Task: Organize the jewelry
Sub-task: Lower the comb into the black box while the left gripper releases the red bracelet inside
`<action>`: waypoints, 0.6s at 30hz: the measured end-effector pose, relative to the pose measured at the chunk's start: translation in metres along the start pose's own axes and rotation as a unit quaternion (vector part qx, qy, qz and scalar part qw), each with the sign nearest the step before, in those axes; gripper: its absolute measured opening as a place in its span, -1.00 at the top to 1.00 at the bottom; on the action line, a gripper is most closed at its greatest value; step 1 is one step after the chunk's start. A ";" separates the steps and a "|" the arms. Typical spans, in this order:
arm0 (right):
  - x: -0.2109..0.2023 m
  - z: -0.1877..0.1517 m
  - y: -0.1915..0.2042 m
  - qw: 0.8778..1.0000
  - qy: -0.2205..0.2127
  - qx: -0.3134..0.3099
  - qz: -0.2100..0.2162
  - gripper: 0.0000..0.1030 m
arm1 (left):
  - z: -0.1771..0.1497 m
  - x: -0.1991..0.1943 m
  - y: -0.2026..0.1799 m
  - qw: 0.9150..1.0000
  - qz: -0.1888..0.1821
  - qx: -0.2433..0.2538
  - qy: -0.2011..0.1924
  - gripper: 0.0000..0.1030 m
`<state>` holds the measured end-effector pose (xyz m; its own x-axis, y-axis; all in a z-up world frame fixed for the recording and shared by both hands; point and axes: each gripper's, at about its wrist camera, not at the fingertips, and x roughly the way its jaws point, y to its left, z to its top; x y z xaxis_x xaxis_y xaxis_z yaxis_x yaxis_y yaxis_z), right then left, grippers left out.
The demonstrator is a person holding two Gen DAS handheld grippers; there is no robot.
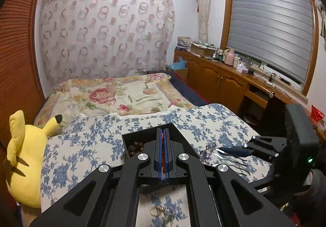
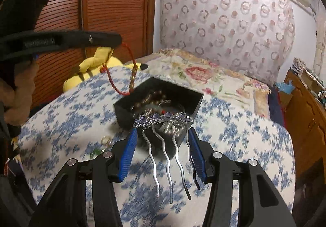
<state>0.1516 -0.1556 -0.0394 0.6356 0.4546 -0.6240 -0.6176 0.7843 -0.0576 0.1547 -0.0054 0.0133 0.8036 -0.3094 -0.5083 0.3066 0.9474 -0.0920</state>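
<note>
Black open box sits mid-bed on the blue-flowered cover; its raised walls block a low pass. Bare cover to its right and on the near side of it. Near left: small rings lie loose on the cover. Yellow plush toy crowds the bed's left edge, slatted wooden doors close behind it. Right of the bed, a narrow aisle, then a wooden cabinet with a cluttered top.
</note>
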 end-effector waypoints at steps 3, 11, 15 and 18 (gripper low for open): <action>0.007 0.012 -0.008 1.000 -0.007 0.005 -0.002 -0.03 | 0.000 0.020 0.006 1.000 -0.001 -0.009 0.009 0.98; 0.033 0.032 -0.023 1.000 -0.009 0.010 -0.013 -0.03 | -0.019 0.062 0.019 0.999 0.009 -0.021 0.048 0.98; 0.044 0.035 -0.025 1.000 -0.006 0.007 -0.014 -0.03 | -0.024 0.066 0.021 0.998 0.011 -0.024 0.052 0.98; 0.053 0.038 -0.025 1.000 -0.004 0.003 -0.012 -0.03 | -0.027 0.069 0.022 0.998 0.015 -0.023 0.057 0.97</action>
<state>0.2186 -0.1348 -0.0413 0.6536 0.4392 -0.6164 -0.5996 0.7974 -0.0677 0.2027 -0.0038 -0.0470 0.7478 -0.2721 -0.6056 0.2575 0.9596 -0.1133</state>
